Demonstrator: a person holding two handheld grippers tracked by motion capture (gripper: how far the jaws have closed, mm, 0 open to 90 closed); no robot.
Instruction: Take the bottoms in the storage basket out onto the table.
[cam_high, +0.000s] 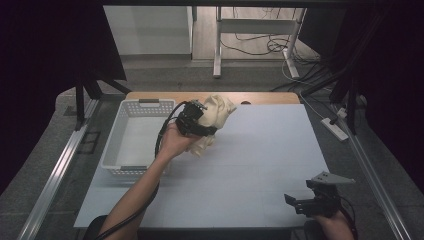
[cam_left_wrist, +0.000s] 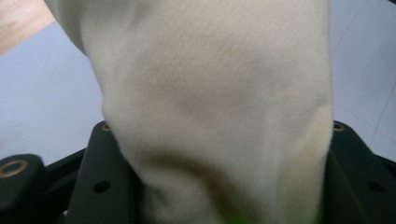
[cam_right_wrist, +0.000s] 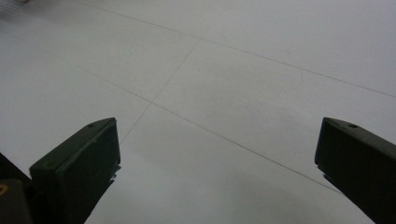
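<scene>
A cream cloth (cam_high: 216, 114) hangs bunched above the white table top, just right of a white plastic basket (cam_high: 131, 138). My left gripper (cam_high: 196, 119) is shut on this cloth, which drapes between its black jaws in the left gripper view (cam_left_wrist: 215, 107). Near the table's front right corner my right gripper (cam_high: 306, 201) is held low, its jaws wide apart with nothing between them. In the right gripper view the gripper (cam_right_wrist: 217, 168) looks across bare white table top (cam_right_wrist: 224, 84).
The basket stands at the table's left side and looks empty inside. A wooden strip (cam_high: 260, 98) borders the table's far edge. Metal rails (cam_high: 52, 175) run along both sides, and a power strip (cam_high: 336, 128) with cables lies on the floor at the right.
</scene>
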